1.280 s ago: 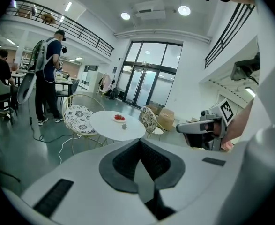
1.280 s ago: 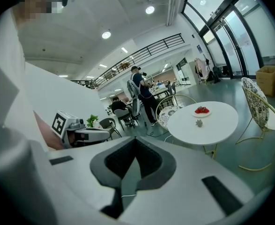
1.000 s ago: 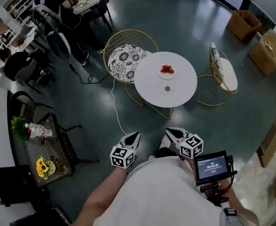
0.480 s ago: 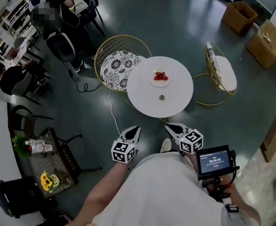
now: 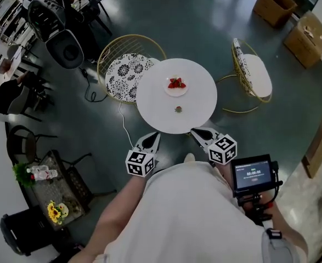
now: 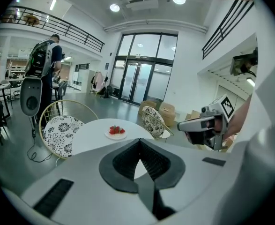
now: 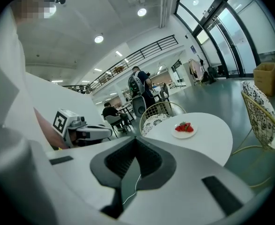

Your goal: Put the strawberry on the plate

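A white plate (image 5: 176, 85) with red strawberries (image 5: 176, 83) sits on the round white table (image 5: 202, 100). Nearer me on the table lies a small dark thing (image 5: 178, 109), too small to identify. My left gripper (image 5: 153, 139) and right gripper (image 5: 197, 132) hover side by side just short of the table's near edge, both shut and empty. The left gripper view shows the plate (image 6: 116, 133) beyond its shut jaws, with the right gripper (image 6: 182, 124) alongside. The right gripper view shows the strawberries (image 7: 184, 126) and the left gripper (image 7: 108, 131).
A wire chair with a patterned cushion (image 5: 123, 73) stands left of the table, another with a white cushion (image 5: 255, 75) right of it. A cable (image 5: 122, 122) trails over the floor. Cardboard boxes (image 5: 274, 5) stand far right. A dark side table with flowers (image 5: 52, 193) is at lower left.
Both grippers have moved closer to the round table, whose near edge now sits just beyond their tips. The jaws stayed shut and the plate has not moved.
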The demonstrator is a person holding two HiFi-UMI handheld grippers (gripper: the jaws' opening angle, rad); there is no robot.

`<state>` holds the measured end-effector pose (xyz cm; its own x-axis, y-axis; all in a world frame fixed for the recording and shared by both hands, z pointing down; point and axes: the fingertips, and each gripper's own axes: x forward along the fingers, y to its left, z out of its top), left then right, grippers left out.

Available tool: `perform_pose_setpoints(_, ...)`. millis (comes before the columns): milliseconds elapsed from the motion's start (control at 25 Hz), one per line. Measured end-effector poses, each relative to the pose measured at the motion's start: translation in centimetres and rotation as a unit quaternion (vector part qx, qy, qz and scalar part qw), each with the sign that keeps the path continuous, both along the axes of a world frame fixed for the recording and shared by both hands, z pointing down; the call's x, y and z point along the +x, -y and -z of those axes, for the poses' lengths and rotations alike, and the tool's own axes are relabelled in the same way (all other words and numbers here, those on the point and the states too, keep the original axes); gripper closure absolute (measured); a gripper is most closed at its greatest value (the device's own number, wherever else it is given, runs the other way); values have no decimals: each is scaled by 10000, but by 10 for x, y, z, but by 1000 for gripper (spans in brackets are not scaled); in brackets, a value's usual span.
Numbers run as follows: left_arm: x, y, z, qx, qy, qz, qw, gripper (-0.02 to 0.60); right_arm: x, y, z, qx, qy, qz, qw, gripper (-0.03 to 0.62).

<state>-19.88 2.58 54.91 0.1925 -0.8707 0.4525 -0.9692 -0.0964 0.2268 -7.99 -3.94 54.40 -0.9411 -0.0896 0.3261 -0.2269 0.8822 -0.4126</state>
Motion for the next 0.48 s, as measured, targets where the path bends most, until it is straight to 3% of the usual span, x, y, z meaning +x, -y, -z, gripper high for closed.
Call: perform_pose_setpoints(480,2,17,-3,-85,148,-185,9997,575,5,14,-4,-42,-41,-60,10000,588)
